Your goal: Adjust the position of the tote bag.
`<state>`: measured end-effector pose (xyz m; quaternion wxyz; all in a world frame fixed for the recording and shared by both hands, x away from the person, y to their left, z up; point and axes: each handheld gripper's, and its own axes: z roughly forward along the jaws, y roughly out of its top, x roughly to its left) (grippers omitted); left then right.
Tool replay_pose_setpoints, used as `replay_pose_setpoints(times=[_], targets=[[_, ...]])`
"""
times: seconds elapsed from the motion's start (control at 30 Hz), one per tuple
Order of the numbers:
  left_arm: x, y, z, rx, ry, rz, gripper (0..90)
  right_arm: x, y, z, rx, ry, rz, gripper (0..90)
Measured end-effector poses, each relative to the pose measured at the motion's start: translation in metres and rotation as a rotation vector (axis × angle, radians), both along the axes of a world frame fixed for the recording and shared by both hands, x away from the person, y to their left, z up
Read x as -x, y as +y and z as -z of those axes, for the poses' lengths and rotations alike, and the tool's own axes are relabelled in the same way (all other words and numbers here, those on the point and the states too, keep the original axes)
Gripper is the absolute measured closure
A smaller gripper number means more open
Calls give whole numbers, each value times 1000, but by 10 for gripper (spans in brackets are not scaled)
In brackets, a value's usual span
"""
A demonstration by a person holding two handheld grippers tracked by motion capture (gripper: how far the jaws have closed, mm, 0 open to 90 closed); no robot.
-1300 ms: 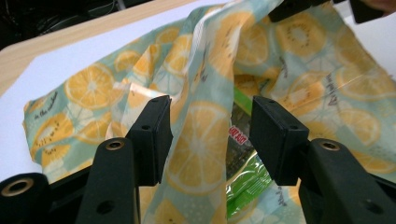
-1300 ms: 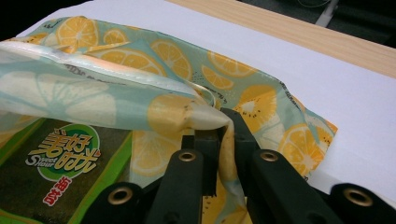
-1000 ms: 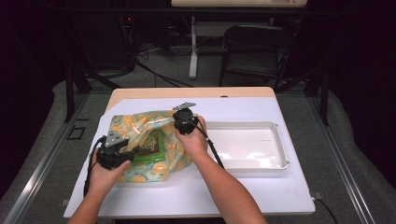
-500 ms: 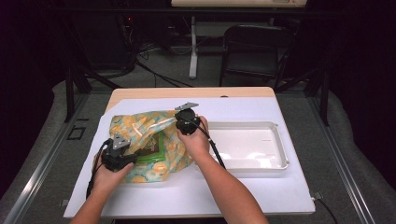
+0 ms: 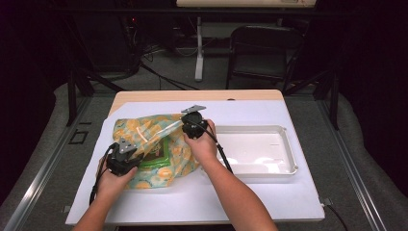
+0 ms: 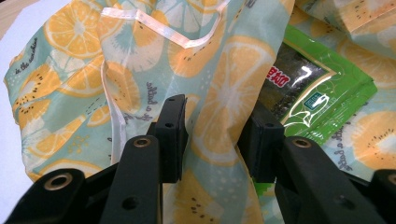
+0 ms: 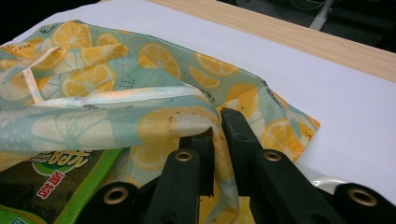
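Observation:
A fabric bag [image 5: 144,132] printed with orange slices lies on the white mat, left of centre. Its mouth gapes and shows a green snack packet [image 5: 158,155] inside. My right gripper [image 5: 193,126] is at the bag's upper right, shut on the rim of the bag [image 7: 154,123] and lifting it. My left gripper [image 5: 124,155] is at the bag's lower left edge. Its jaws stand apart with a fold of the bag [image 6: 219,126] between them, and the green packet [image 6: 322,93] shows just beyond. The same packet [image 7: 56,182] lies under the raised rim.
An empty white tray [image 5: 288,163] sits on the mat to the right of the bag, close to my right forearm. The bare wooden table edge [image 5: 192,95] runs along the back. Chair and stand legs are on the floor beyond.
My left gripper has slid slightly right, in against the bag's lower edge. The right gripper has kept its hold on the rim in the same place.

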<state>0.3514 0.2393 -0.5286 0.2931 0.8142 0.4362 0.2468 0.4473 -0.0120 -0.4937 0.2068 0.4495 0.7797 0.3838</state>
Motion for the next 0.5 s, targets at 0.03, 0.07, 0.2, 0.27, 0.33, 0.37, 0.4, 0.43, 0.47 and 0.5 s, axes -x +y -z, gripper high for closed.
replay_pose_setpoints(times=[0.03,0.07,0.2,0.27,0.33,0.37,0.4,0.43,0.47,0.5], targets=[[0,0,0,0,1,-1,651,0,0,0,1,-1,0,837],[0,0,1,-2,-3,-3,663,0,0,0,0,-2,1,836],[-1,0,1,-16,-1,-4,720,-1,-1,1,-1,-2,2,835],[-3,0,1,-22,1,-3,769,-1,-1,1,-2,-3,3,835],[-6,1,0,-30,-5,-7,808,-1,-2,2,1,-1,3,835],[-8,1,0,-35,-12,-11,829,-1,-2,2,3,2,1,834],[-10,1,-1,-38,-6,-15,847,0,-2,2,4,3,2,833],[-13,1,-2,-47,-6,-17,856,0,-1,2,7,0,0,833],[-15,1,-3,-50,-9,-20,865,0,-1,1,11,-1,-2,832],[-17,1,-4,-54,-12,-22,876,0,-1,1,7,-5,-1,832]])
